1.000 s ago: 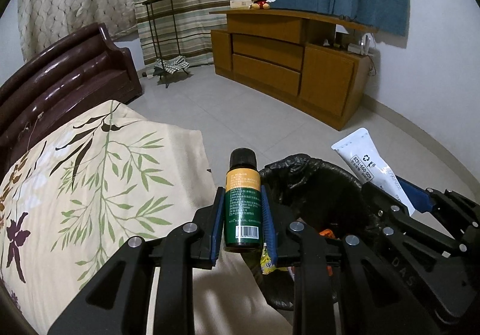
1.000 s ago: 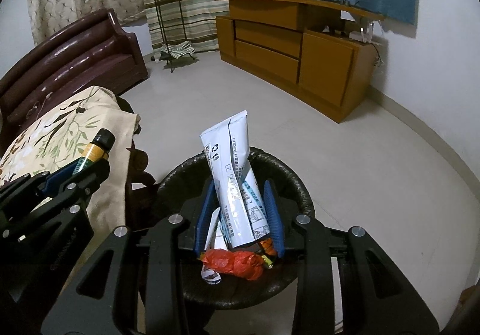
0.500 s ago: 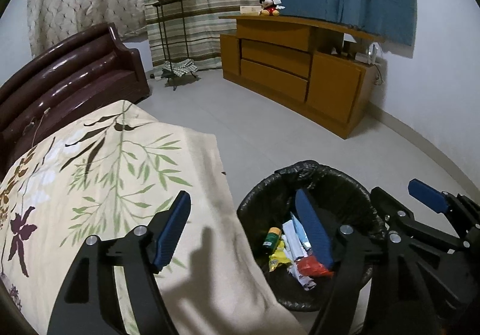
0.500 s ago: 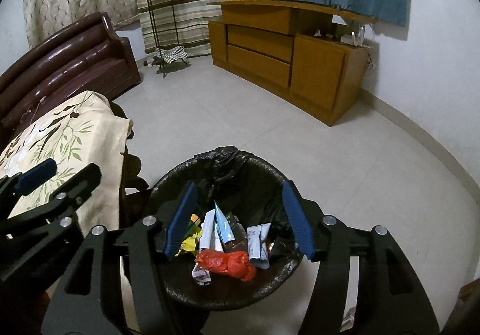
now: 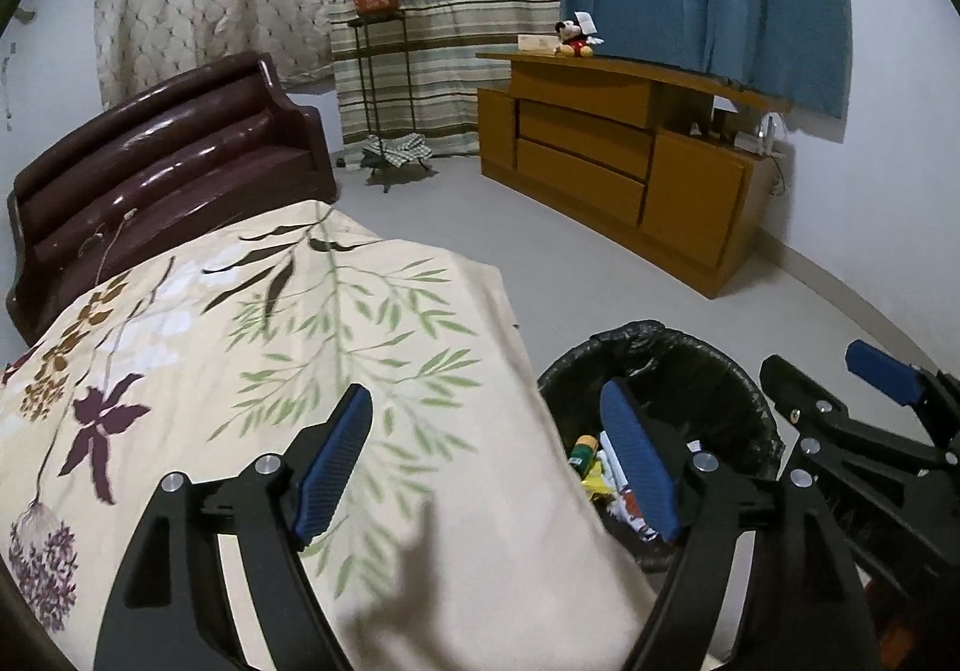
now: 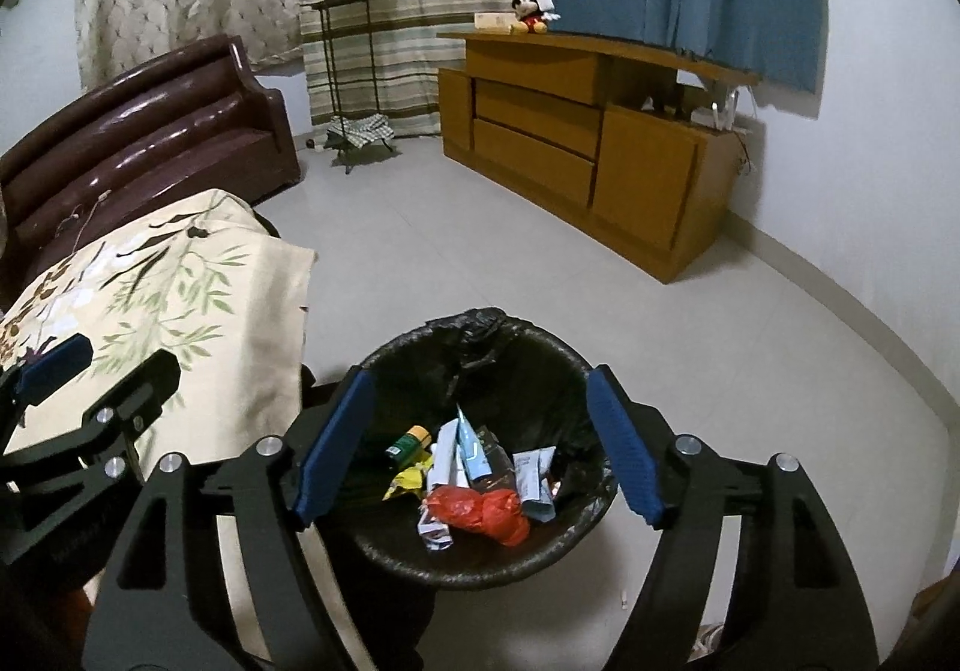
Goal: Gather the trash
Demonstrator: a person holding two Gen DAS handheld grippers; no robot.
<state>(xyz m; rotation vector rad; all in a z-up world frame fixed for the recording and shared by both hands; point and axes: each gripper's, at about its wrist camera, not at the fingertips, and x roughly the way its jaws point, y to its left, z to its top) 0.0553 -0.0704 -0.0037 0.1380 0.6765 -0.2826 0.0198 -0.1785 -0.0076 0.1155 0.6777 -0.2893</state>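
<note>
So right now you've got both tongs empty. Your left tongs [image 5: 486,467] have just been opening and stand wide with nothing between the pads, hanging over the edge of the flowered cloth [image 5: 252,347] with the right-hand pad poking over the bin's rim. Your right tongs [image 6: 477,446] have just been opening too, also wide and bare, parked straight above the bin [image 6: 480,563].

Why it looks like that: my read is you spread them over the black-lined bin so the stuff would drop in, and it did. The green bottle [image 6: 409,444] with the yellow band lies on its side at the left of the pile, and the white tube [image 6: 447,455] lies just beside it, next to a yellow wrapper [image 6: 408,482] and on top of a red crumpled bag [image 6: 480,509]. From the right view all that trash sits below and between your pads, well clear of them, nothing touching. From the left view only a sliver of the bottle [image 5: 583,449] peeks out, just left of the right-hand pad.

The cloth in view looks bare, so this round seems done to me.
</note>
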